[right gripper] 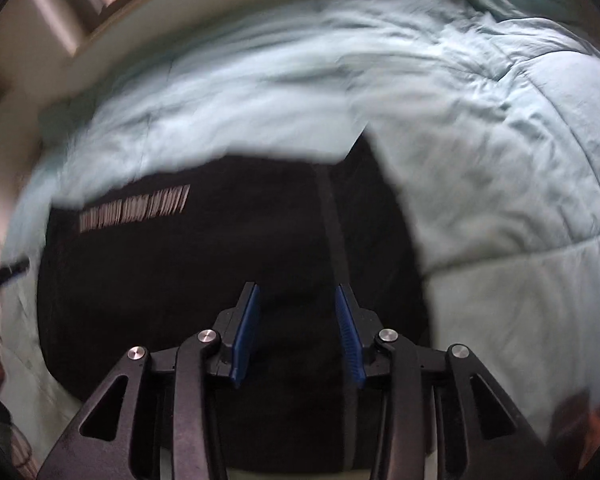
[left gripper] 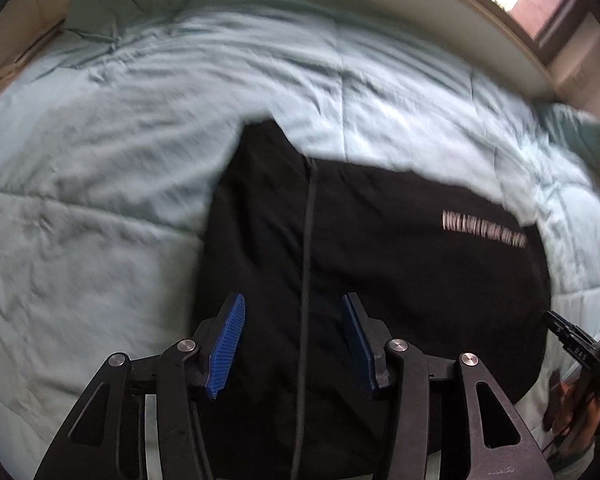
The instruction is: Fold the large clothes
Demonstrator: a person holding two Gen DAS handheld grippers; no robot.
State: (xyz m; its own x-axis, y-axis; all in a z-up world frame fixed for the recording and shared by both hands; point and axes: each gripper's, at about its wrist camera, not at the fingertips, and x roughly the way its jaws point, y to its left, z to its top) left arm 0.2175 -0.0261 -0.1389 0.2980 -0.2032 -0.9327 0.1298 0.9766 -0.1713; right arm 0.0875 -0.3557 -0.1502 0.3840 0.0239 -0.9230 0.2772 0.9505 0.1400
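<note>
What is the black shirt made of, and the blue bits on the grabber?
The black shirt looks like soft matte cloth, maybe cotton: it lies limp, with no shine. The blue pads on the left gripper look like ribbed rubber or plastic, judging by the fine ridges.

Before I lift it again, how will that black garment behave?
Probably floppy: the black garment lies flat and soft-edged on the quilt. A one-point lift would likely undo the fold. It looks thick, so perhaps fairly heavy.
</note>
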